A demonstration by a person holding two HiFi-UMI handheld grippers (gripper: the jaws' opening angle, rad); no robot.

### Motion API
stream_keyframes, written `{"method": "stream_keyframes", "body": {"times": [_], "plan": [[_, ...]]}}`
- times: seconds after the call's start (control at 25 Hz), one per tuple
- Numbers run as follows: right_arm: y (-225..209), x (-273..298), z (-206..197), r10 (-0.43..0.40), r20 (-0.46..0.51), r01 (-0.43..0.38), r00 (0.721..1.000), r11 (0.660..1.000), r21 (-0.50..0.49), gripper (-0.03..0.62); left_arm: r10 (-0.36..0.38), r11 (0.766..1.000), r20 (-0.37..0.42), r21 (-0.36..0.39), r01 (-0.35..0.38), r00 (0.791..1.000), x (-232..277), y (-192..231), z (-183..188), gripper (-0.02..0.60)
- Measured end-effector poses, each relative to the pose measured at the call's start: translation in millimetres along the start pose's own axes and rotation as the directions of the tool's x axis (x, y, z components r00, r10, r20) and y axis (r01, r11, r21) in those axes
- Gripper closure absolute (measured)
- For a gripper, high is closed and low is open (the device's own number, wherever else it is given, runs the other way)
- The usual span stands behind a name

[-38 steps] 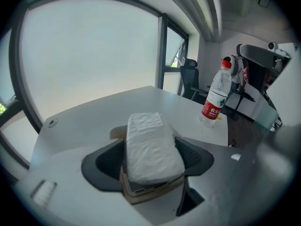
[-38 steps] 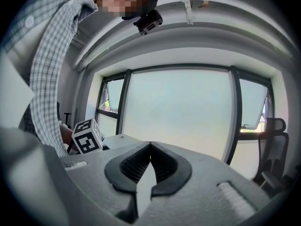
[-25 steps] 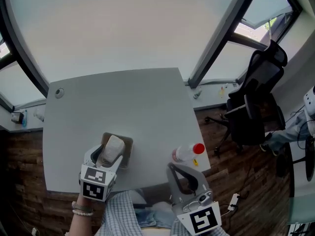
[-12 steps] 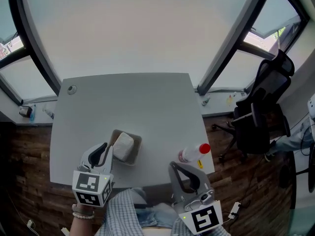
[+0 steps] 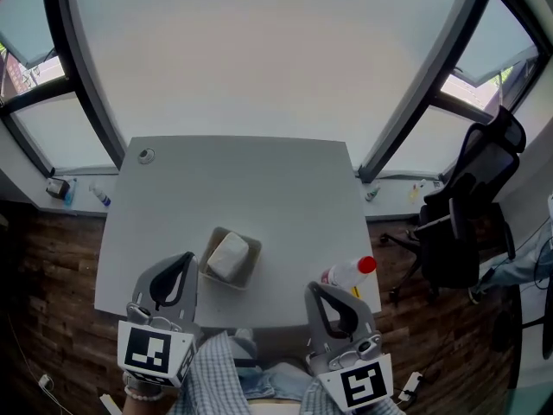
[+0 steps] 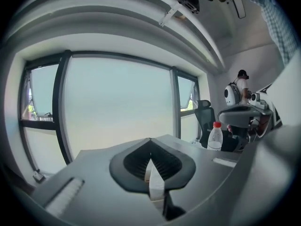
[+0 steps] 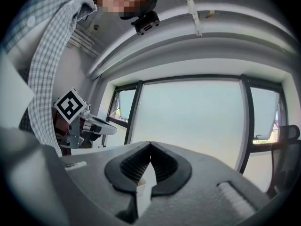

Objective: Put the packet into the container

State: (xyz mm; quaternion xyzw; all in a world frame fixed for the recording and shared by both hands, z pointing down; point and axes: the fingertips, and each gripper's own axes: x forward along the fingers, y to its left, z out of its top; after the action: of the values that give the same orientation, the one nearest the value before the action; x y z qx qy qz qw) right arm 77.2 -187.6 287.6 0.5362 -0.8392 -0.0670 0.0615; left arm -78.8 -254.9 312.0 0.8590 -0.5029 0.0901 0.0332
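Observation:
The white packet (image 5: 230, 255) lies inside the small tan container (image 5: 250, 271) on the grey table (image 5: 259, 188), near its front edge. My left gripper (image 5: 183, 260) hovers just left of the container, drawn back toward the person, shut with nothing between its jaws. In the left gripper view the left gripper (image 6: 150, 141) shows its tips meeting. My right gripper (image 5: 314, 290) hangs at the front right, also shut and empty, and the right gripper view shows the right gripper (image 7: 150, 145) with its jaws touching. The container is not visible in either gripper view.
A clear plastic bottle (image 5: 346, 273) with a red cap lies at the table's right front corner, beside my right gripper; the bottle (image 6: 215, 136) shows in the left gripper view too. A black office chair (image 5: 471, 197) stands to the right. Large windows run behind the table.
My left gripper has let go of the packet, which now rests in the container. The gripper pulled back toward the person and shut. The right gripper stayed put.

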Motion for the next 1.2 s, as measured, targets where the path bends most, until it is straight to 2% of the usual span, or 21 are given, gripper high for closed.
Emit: {"method": "stream_keyframes", "body": {"times": [0.16,0.56,1.0,1.2], "plan": [[3,0,6,0.014,0.021,-0.014,1.000,1.000,-0.014,0.592,0.011,1.000,0.037,0.009,-0.011,0.999,-14,1,14,0.577],[9,1,10,0.047,0.024,-0.046,0.999,0.998,-0.035,0.592,-0.021,1.000,0.052,0.007,0.020,0.998,-34,-8,16,0.577],[14,2,8,0.066,0.015,-0.065,0.998,0.998,-0.024,0.592,-0.103,0.995,0.033,0.009,0.103,0.994,-35,-24,10,0.578],[16,1,7,0.075,0.004,-0.074,0.997,0.997,-0.022,0.592,-0.111,0.994,0.016,0.009,0.111,0.994,-32,-26,11,0.578]]}}
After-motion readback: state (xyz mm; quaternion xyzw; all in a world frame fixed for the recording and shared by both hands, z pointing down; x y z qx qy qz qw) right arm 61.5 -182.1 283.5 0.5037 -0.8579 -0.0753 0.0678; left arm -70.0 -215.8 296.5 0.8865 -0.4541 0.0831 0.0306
